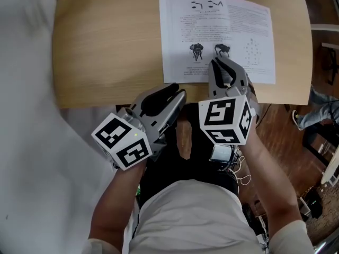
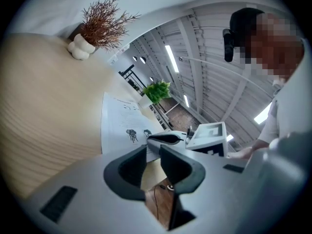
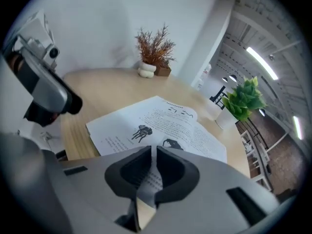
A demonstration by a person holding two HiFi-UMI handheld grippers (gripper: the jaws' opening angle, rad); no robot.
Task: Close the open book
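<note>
The thin white open book (image 1: 183,36), flat near the pale wooden counter's (image 1: 106,46) near edge, looks light and floppy, best taken by a page edge, where the right claw (image 3: 152,152) seems pinched; the left claw (image 2: 153,150) gapes empty.

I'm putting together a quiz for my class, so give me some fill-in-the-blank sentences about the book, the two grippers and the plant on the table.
1. The book lies ___ on the wooden table.
2. The left gripper has its jaws apart with ___ between them.
3. The right gripper has its tips over a printed page of the ___.
4. The dried plant stands in a ___ vase.

Missing words: open, nothing, book, white.
</note>
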